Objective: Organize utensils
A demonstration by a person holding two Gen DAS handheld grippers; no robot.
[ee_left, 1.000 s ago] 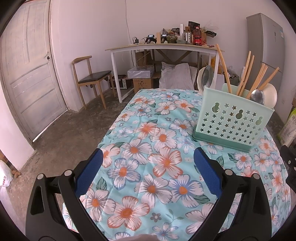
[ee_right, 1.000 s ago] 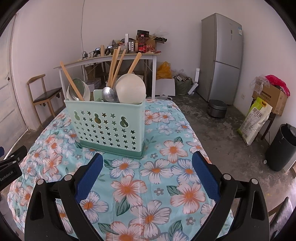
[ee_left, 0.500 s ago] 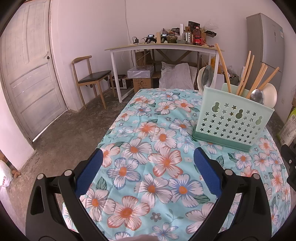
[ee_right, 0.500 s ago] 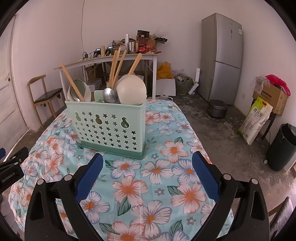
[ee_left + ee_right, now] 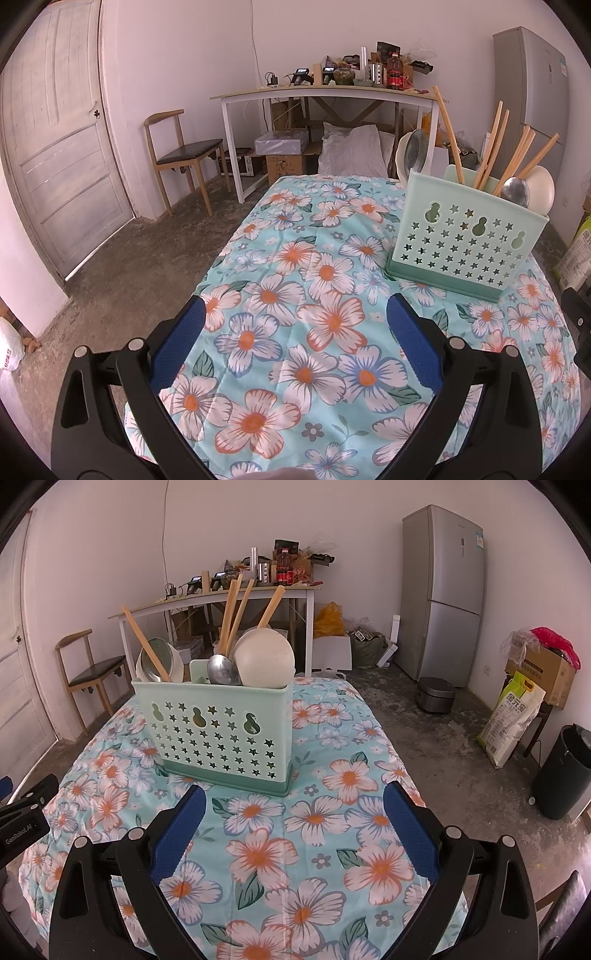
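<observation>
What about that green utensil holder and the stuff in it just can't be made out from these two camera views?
- Lower ends of the chopsticks, metal spoon and white ladle: both views, hidden by the utensil holder wall.
- Holder's inner compartments: both views, hidden by the same wall.
- Items on the far desk: both views, too small to name.

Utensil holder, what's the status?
Left gripper open, empty. Right gripper open, empty. Utensil holder upright on table, utensils inside. Nothing between.
</observation>
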